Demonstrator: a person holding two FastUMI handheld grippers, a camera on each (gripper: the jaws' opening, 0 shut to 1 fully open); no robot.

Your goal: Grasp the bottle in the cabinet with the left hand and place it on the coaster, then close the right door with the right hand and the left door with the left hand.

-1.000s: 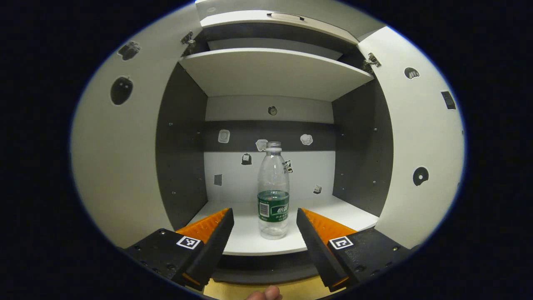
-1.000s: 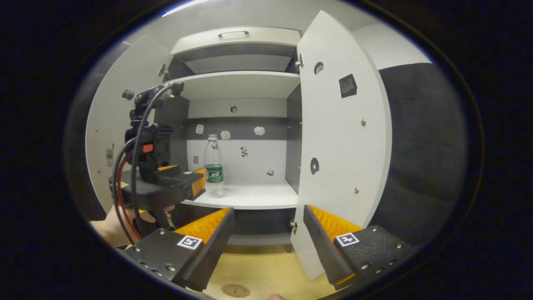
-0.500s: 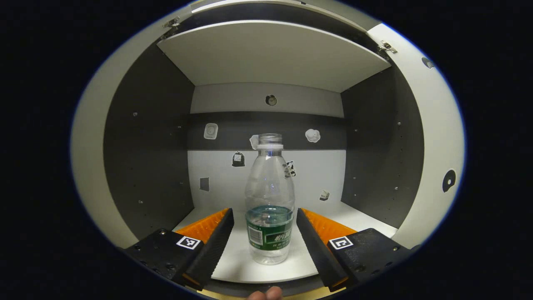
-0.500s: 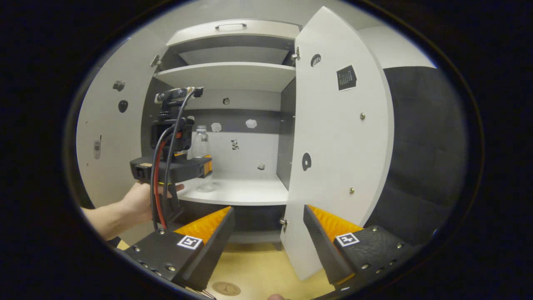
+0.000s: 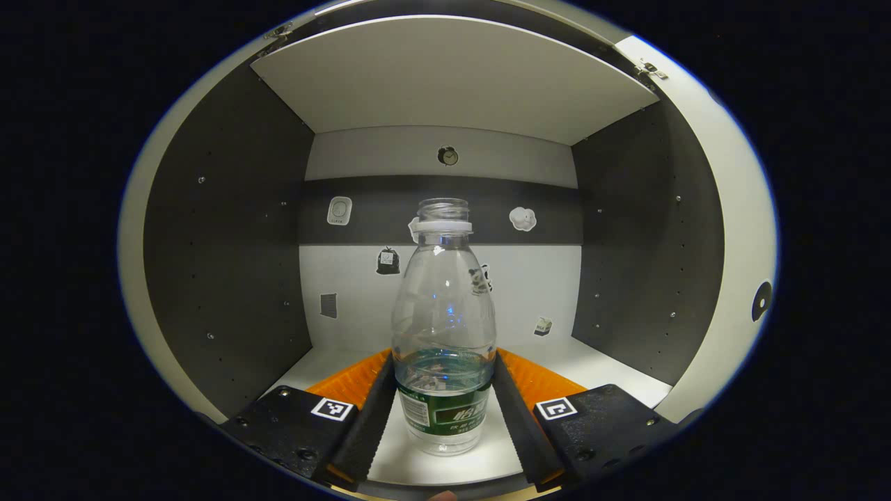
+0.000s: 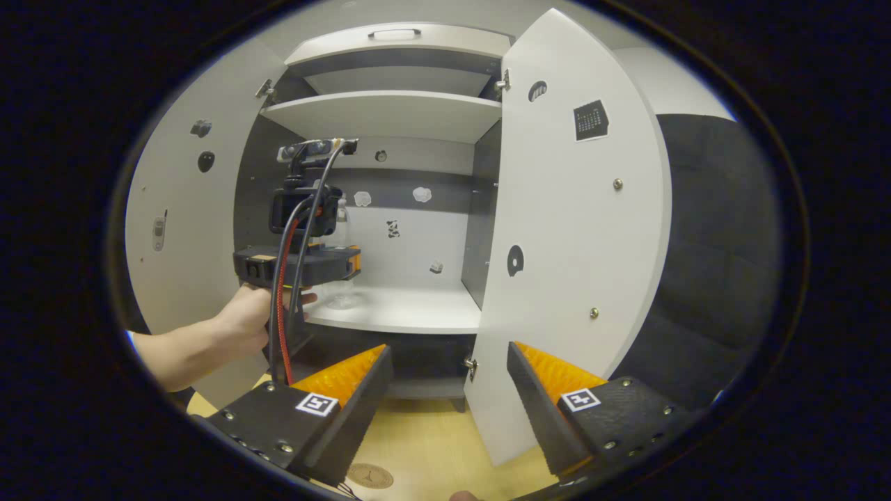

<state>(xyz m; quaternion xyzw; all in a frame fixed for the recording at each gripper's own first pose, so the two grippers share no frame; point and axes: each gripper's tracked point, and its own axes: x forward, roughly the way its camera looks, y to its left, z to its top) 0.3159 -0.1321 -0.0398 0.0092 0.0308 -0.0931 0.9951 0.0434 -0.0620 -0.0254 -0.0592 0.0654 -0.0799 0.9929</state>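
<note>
In the left gripper view the left gripper (image 5: 444, 410) pinches the upright bottle (image 5: 444, 334) mid-shelf (image 5: 612, 365), side walls well apart; in the right gripper view the right gripper (image 6: 449, 390), fingers spread, hangs near the open right door (image 6: 571, 278) edge.

One clear plastic bottle with a green label (image 5: 444, 334), two white cabinet doors (image 6: 567, 264), one round coaster (image 6: 369, 476) and seemingly seven small stickers (image 5: 339, 210) are counted.

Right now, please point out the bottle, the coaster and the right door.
bottle (image 5: 445, 306): left gripper view, clear body.
coaster (image 6: 369, 476): right gripper view, round top face.
right door (image 6: 571, 229): right gripper view, inner face.
</note>
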